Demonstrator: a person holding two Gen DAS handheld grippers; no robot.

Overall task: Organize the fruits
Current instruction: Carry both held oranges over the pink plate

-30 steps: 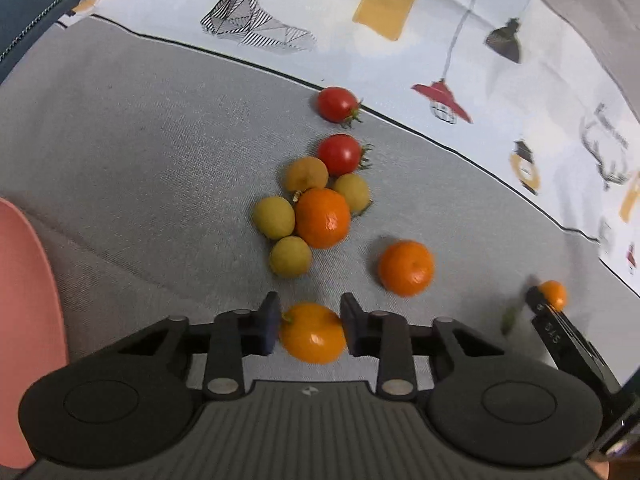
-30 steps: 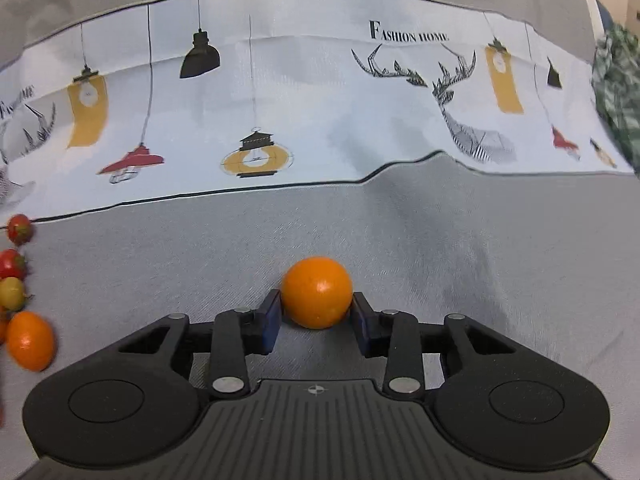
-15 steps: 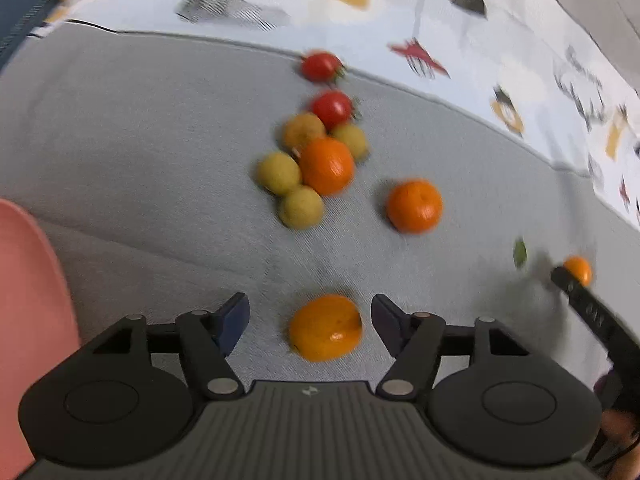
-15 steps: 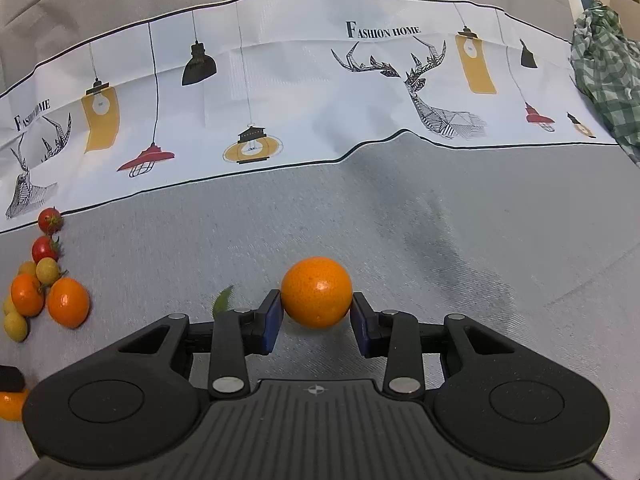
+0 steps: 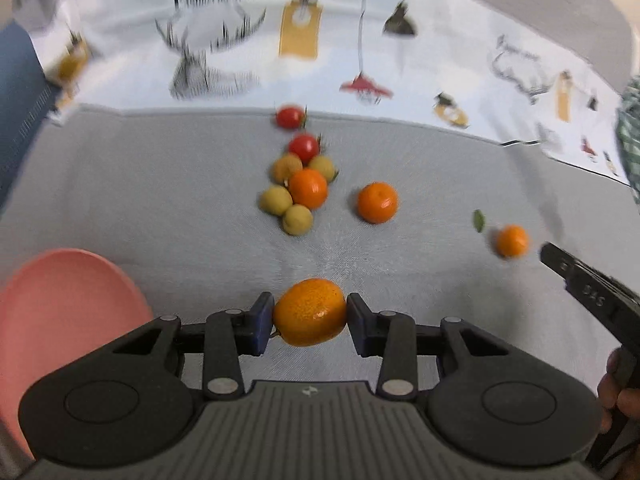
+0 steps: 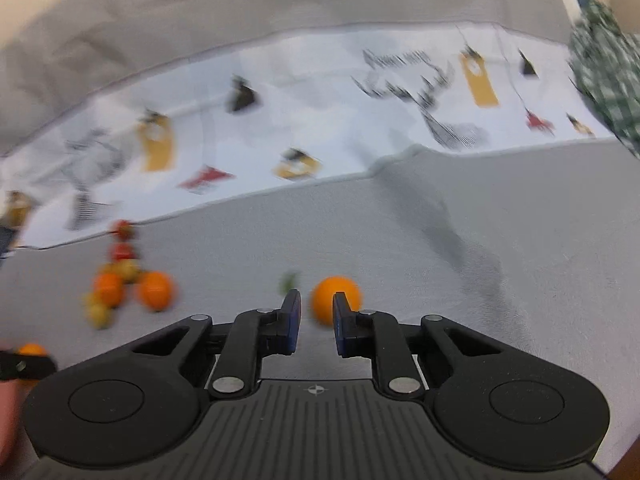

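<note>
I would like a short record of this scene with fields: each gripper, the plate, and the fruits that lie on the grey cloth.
left gripper: jaws closing, pads on the large orange
right gripper: shut, empty; small orange lies just beyond its tips
pink plate: left edge of left wrist view, no fruit on its visible part
pile: two red tomatoes, four yellow-green fruits, middle orange
lone orange: apart, right of pile
green leaf: near small orange
</note>
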